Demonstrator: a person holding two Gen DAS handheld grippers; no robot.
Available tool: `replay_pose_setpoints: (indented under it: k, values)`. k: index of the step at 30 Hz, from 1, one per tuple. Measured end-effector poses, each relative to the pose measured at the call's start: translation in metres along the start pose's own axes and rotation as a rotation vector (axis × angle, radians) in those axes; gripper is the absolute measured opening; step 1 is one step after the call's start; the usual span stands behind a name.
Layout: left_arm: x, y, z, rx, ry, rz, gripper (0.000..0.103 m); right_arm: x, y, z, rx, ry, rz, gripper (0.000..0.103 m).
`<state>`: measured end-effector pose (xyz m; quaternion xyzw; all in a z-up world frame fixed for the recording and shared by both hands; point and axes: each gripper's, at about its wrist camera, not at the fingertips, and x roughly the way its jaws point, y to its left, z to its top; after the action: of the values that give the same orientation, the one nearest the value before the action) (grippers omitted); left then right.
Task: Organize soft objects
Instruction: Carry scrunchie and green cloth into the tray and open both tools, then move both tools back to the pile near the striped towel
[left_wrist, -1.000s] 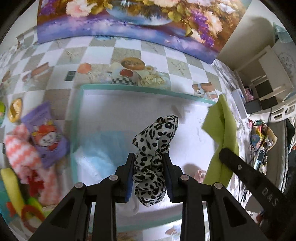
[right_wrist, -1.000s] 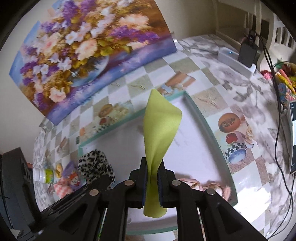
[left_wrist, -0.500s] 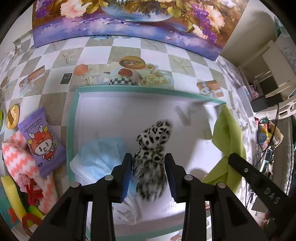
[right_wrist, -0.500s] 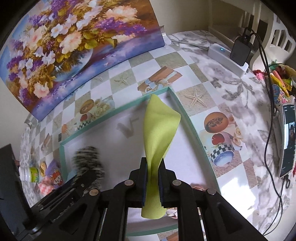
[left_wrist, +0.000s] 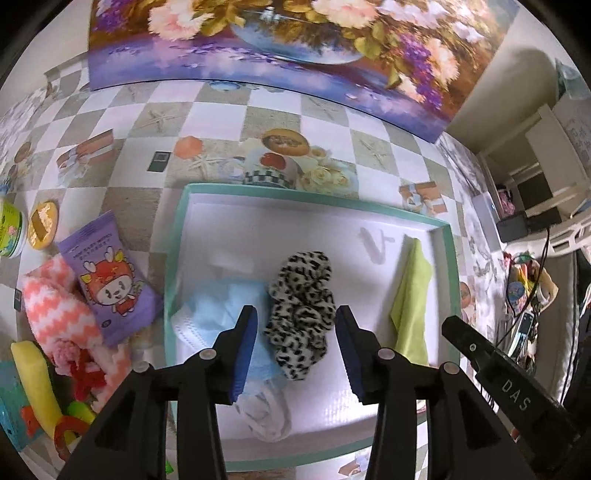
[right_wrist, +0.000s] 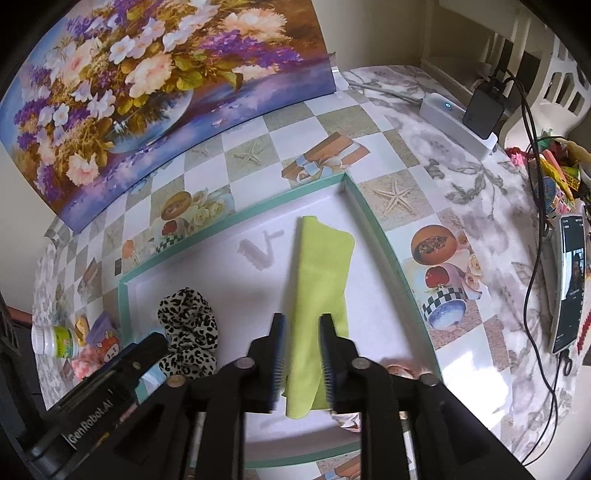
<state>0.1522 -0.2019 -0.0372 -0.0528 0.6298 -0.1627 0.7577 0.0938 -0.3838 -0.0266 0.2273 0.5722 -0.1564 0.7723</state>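
Observation:
A leopard-print scrunchie lies in the white tray with a teal rim, partly over a light blue face mask. My left gripper is open above it, jaws apart on either side, not touching. A lime green cloth lies flat in the tray's right part. My right gripper is open just above the cloth's near end. The scrunchie and the tray rim show in the right wrist view, the cloth in the left wrist view.
Left of the tray lie a purple packet, a pink-and-white fuzzy sock, toys and a small jar. A flower painting stands at the back. A phone, cables and a charger lie to the right.
Both grippers have opened. The scrunchie dropped from the left gripper into the tray beside the mask. The green cloth left the right gripper and now lies flat in the tray.

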Motion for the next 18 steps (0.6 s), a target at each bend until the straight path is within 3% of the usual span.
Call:
replay_pose_setpoints:
  k: [1,3,18]
  values:
    - [0.000,0.002,0.000,-0.005,-0.004,0.007,0.053,0.001,0.002,0.000,-0.004,0.002,-0.003,0.050]
    - [-0.001,0.007,0.002,-0.015,-0.014,0.029,0.063,0.001,0.004,-0.001,-0.011,-0.002,-0.004,0.062]
    - [-0.021,0.043,0.012,-0.068,-0.056,0.083,0.071,-0.008,0.027,-0.005,-0.057,-0.015,-0.010,0.062]
